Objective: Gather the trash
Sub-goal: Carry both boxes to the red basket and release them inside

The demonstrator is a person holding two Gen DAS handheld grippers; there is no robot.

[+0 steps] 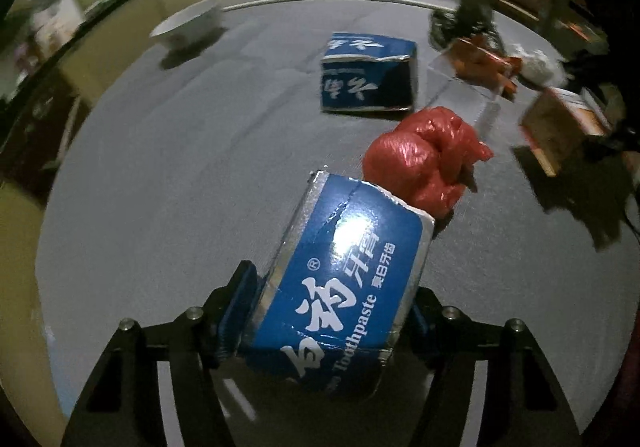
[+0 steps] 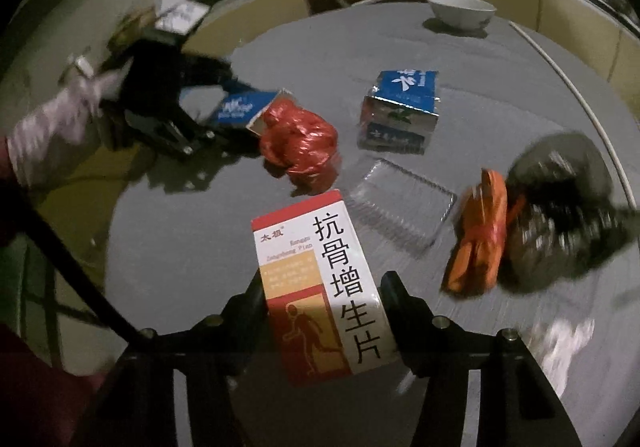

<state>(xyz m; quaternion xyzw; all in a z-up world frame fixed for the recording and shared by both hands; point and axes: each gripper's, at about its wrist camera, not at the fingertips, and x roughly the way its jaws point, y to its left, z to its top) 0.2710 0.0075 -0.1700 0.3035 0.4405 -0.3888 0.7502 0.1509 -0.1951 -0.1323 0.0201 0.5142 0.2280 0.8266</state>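
Note:
My left gripper (image 1: 332, 287) is shut on a blue toothpaste box (image 1: 344, 267), which is tilted and rests against a crumpled red plastic bag (image 1: 428, 163). In the right wrist view a white-gloved hand (image 2: 52, 135) holds that left gripper (image 2: 224, 115) with the blue box (image 2: 244, 109) beside the red bag (image 2: 300, 143). My right gripper (image 2: 324, 291) is shut on a white and red medicine box (image 2: 320, 287), both fingers against its sides, just above the grey tabletop (image 2: 180, 247). The same medicine box (image 1: 556, 127) shows at the right of the left wrist view.
A second blue box (image 2: 400, 115) stands mid-table. A clear plastic tray (image 2: 400, 207), an orange wrapper (image 2: 480, 239), a dark bag (image 2: 560, 207) and white crumpled paper (image 2: 568, 343) lie to the right. A white bowl (image 2: 460, 11) sits at the far edge. A black cable (image 2: 80, 279) crosses the lower left.

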